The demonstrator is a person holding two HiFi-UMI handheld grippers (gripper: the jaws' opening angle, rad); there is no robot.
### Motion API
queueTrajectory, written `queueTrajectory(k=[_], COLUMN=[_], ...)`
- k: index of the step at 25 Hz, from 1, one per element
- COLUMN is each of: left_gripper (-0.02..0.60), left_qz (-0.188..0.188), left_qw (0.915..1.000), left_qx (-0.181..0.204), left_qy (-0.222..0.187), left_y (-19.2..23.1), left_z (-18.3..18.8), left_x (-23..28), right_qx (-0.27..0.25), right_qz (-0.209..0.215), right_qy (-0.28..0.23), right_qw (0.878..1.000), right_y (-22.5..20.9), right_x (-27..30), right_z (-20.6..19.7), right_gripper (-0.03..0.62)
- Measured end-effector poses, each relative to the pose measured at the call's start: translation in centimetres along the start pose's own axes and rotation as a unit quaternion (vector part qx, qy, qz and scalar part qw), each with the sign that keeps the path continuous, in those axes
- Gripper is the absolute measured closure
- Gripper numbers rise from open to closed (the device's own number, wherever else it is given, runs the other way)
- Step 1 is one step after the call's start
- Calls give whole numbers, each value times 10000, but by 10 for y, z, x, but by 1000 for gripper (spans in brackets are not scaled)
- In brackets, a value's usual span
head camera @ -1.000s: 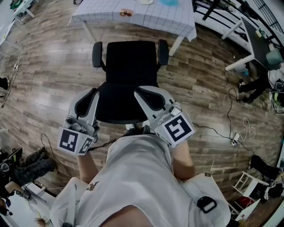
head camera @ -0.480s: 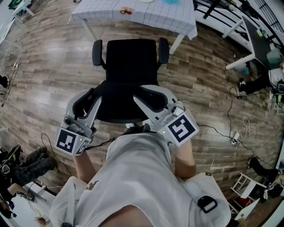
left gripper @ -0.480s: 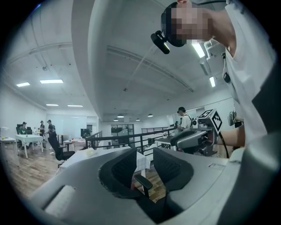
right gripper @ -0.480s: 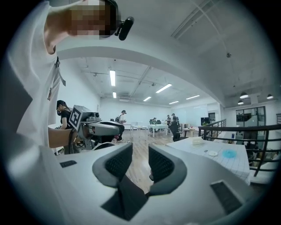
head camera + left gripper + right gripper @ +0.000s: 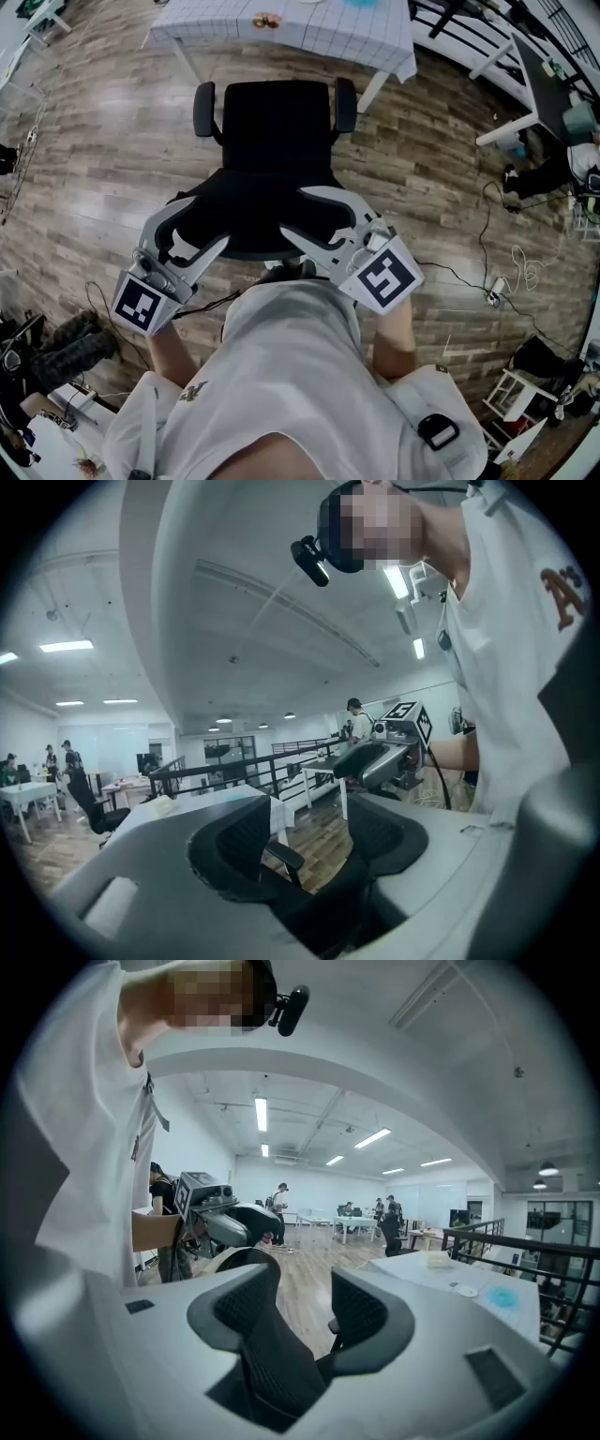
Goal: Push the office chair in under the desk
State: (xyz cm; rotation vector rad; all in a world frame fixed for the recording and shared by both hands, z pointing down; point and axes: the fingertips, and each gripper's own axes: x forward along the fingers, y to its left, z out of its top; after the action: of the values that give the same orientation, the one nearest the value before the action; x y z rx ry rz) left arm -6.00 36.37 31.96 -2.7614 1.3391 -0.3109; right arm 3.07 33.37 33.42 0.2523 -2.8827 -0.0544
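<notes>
The black office chair (image 5: 279, 122) faces the desk with the white checked cloth (image 5: 309, 33), its seat just short of the desk edge. Its backrest (image 5: 251, 211) is nearest me. My left gripper (image 5: 208, 220) straddles the backrest's left top edge, and my right gripper (image 5: 292, 213) straddles the right. Both sets of jaws have just been opening and now stand apart, with the mesh backrest (image 5: 272, 1363) between them and not clamped. In the left gripper view, the left gripper (image 5: 309, 855) frames the dark backrest (image 5: 319, 916) and an armrest (image 5: 281, 853).
Cables and a power strip (image 5: 492, 298) lie on the wooden floor to the right. White furniture (image 5: 511, 131) and a railing stand at the far right. Dark bags (image 5: 66, 349) sit at the lower left. Other people stand far off in the room.
Both grippers' jaws have spread apart, letting go of the backrest's top edge. The left gripper has slid a little down and to the left. The chair stays where it was.
</notes>
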Motion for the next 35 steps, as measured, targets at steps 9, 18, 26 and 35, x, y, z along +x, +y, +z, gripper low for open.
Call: queueTrajectory(k=[9,18,26,35], left_gripper=[274,222,178,160], left_qz=[-646,-1036,-921,-853], left_qw=[9977,9939,9897,9868], left_qx=[34,120,635,747], left_qy=[215,353,894,1155], left_y=[-14,-26,-27,-25], left_z=[-6,-9,-26,-37], left_x=[-5,-6,1,5], right_qx=[-108,-312,-500,-629], right_qz=[572,1064,1131,1160], right_qy=[19,190,585,816], right_qw=[9983,9936,9906,9879], right_y=[16,34,36,34], right_x=[-4,-3,0,5], right_z=[-1,-9,-22,-33], right_gripper=[326,278,237,217])
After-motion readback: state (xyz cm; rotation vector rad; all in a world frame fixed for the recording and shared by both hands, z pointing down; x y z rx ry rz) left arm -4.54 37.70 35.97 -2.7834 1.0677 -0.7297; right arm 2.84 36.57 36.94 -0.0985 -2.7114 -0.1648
